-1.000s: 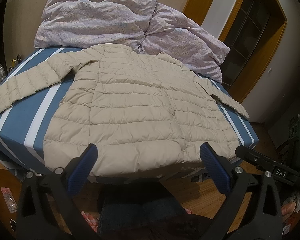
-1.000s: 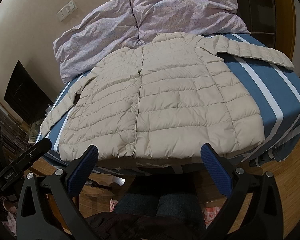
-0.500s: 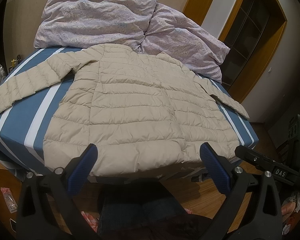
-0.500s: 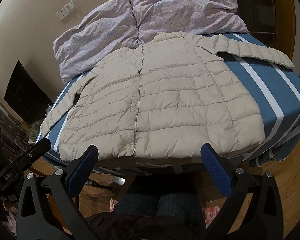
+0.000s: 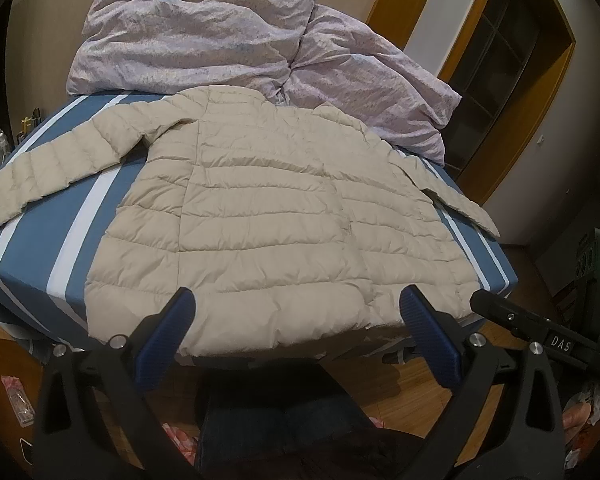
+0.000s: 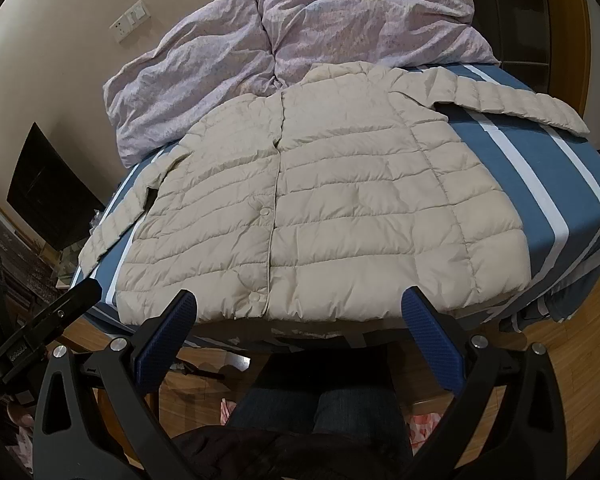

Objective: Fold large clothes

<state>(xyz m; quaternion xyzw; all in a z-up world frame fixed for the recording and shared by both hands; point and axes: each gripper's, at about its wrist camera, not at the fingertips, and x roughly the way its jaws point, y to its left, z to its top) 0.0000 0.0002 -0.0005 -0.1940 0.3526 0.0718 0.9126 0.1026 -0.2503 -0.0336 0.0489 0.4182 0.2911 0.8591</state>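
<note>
Left wrist: left gripper [image 5: 296, 300] gapes level above jacket [image 5: 268, 216] hem

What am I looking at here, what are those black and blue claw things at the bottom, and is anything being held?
Those claws are two hand-held grippers, one in each of a person's hands. Each carries a wide-angle camera that looks forward along its two fingers, so you get one picture per gripper. That lens is why everything looks bent.

In the left wrist view, the left gripper has its blue-padded fingers spread wide with nothing between them. The right gripper in the right wrist view is the same: open and empty.

In front of them a beige puffer jacket lies flat on a bed with a blue sheet with white stripes, sleeves spread out to both sides. A crumpled lilac duvet is piled at the far end. The person's legs in jeans show below, over a wooden floor. Folding has not started.
</note>
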